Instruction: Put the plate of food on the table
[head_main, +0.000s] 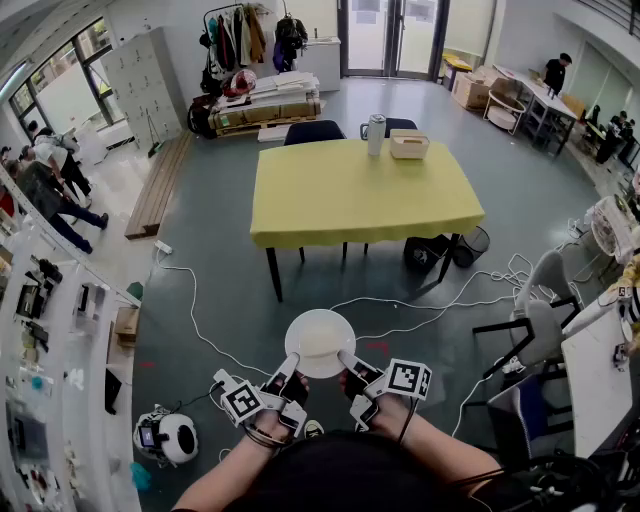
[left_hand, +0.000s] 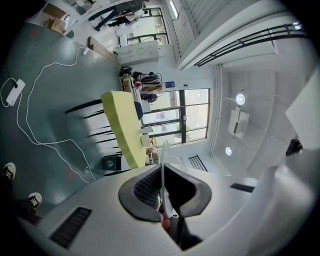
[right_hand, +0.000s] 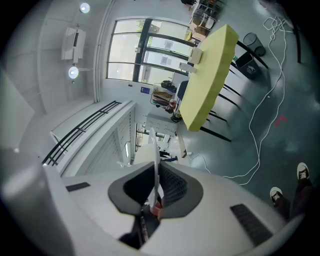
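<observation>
Two grippers clamp one round white plate (head_main: 320, 343) by its near rim.
Left gripper (head_main: 289, 365) and right gripper (head_main: 347, 360) each pinch the thin edge above the floor (head_main: 230, 330), well short of the yellow table (head_main: 365, 190); likely stiff, slick and breakable, best kept level.

Grey floor (head_main: 220, 260) crossed by white cables (head_main: 193, 305). Metal tumbler (head_main: 376, 134) and pale box (head_main: 409, 145) side by side, dark chair (head_main: 313, 131) behind. Bin (head_main: 470, 246) at right. Clothes rack (head_main: 238, 40) and grey lockers (head_main: 140, 80) at the far wall. Wooden bench (head_main: 160, 185) at left. Round white device (head_main: 168, 437) at lower left.
</observation>
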